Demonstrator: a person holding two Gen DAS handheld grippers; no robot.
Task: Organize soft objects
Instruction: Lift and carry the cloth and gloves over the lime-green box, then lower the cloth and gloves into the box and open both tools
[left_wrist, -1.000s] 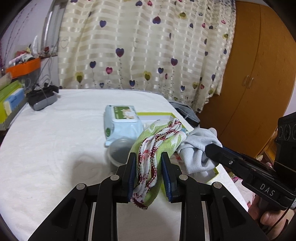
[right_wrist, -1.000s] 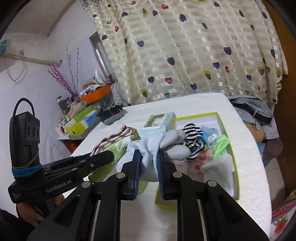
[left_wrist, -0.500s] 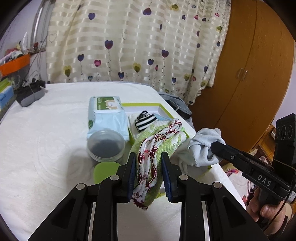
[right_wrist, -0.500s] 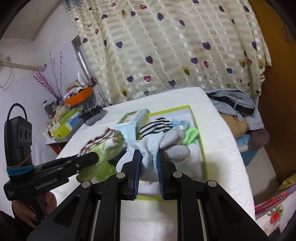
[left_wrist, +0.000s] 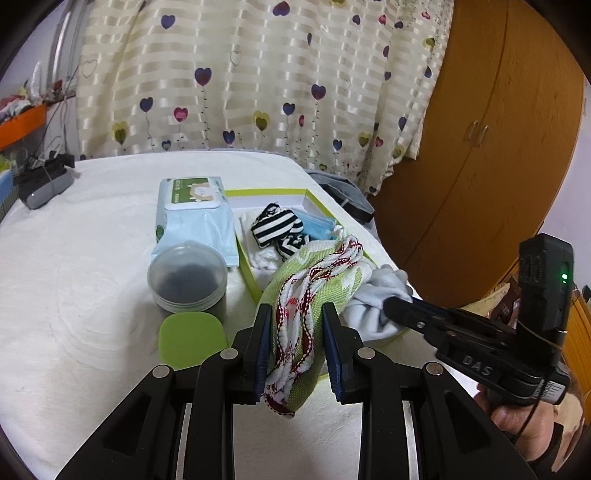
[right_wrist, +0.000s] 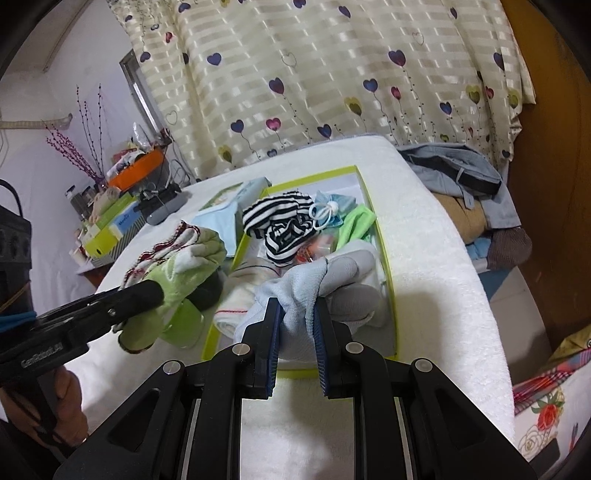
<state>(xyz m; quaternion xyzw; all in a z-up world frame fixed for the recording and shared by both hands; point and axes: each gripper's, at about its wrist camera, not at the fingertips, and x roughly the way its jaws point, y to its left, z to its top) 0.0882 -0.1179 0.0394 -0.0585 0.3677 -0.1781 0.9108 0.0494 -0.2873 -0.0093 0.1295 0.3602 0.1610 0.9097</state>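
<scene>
My left gripper (left_wrist: 295, 325) is shut on a green cloth with red-and-white trim (left_wrist: 314, 291), held over the near end of a lime-edged box (left_wrist: 266, 192); the cloth also shows in the right wrist view (right_wrist: 177, 262). My right gripper (right_wrist: 297, 317) is shut on a pale grey-blue glove (right_wrist: 325, 280), held over the near part of the same box (right_wrist: 384, 243); the glove shows in the left wrist view (left_wrist: 376, 299). Inside the box lie a black-and-white striped cloth (right_wrist: 280, 221), a blue mask and other soft items.
A wet-wipes pack (left_wrist: 192, 218), a round clear jar (left_wrist: 186, 277) and a green lid (left_wrist: 192, 339) sit left of the box on the white bed. Clothes (right_wrist: 465, 173) lie on the right edge. A wooden wardrobe (left_wrist: 480, 147) stands at right.
Both grippers have moved forward over the box with their cloths still held. The box contents, jar and green lid have come into fuller view.
</scene>
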